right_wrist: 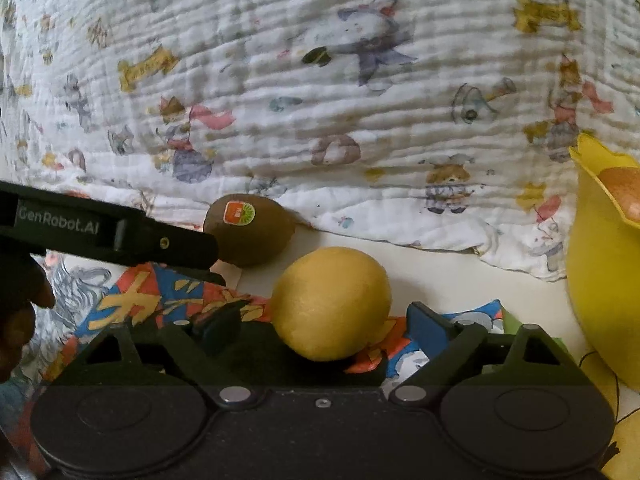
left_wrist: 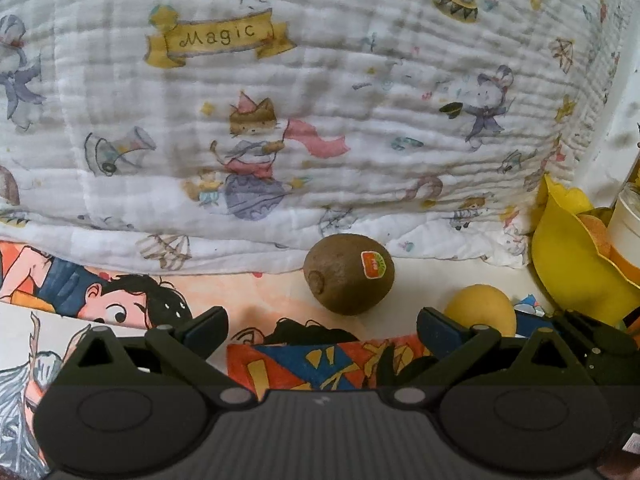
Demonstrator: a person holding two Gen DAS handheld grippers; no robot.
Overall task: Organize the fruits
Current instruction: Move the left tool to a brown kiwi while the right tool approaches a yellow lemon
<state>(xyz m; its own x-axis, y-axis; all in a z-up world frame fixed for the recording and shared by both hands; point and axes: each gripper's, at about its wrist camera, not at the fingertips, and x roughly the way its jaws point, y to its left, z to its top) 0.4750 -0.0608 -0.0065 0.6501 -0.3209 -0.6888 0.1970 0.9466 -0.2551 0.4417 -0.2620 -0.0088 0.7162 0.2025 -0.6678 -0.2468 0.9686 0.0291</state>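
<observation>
Kiwi: the kiwi [left_wrist: 349, 274], brown with a sticker, lies on the bed sheet [left_wrist: 424, 276] against the fold of the white printed quilt [left_wrist: 280, 80], just ahead of the left gripper [left_wrist: 320, 330].
Lemon: the yellow lemon [right_wrist: 331, 303] sits between the fingers of the right gripper [right_wrist: 320, 326], near the kiwi but apart from it.
Bowl: a yellow wavy-rimmed bowl [right_wrist: 600, 280] stands to the right with an orange fruit [right_wrist: 624, 194] already in it.
Left jaws: wide, nothing between them.
Right jaws: wide around the lemon; the pads do not appear to press on it yet.
Risk, lemon: round and on soft bedding, it could roll or squirt forward if one pad meets it first.
Risk, crowding: the left gripper's finger [right_wrist: 120, 232] reaches close to the kiwi, so the two grippers could knock together.
Risk, kiwi: a nudge may push it under the quilt's fold.
</observation>
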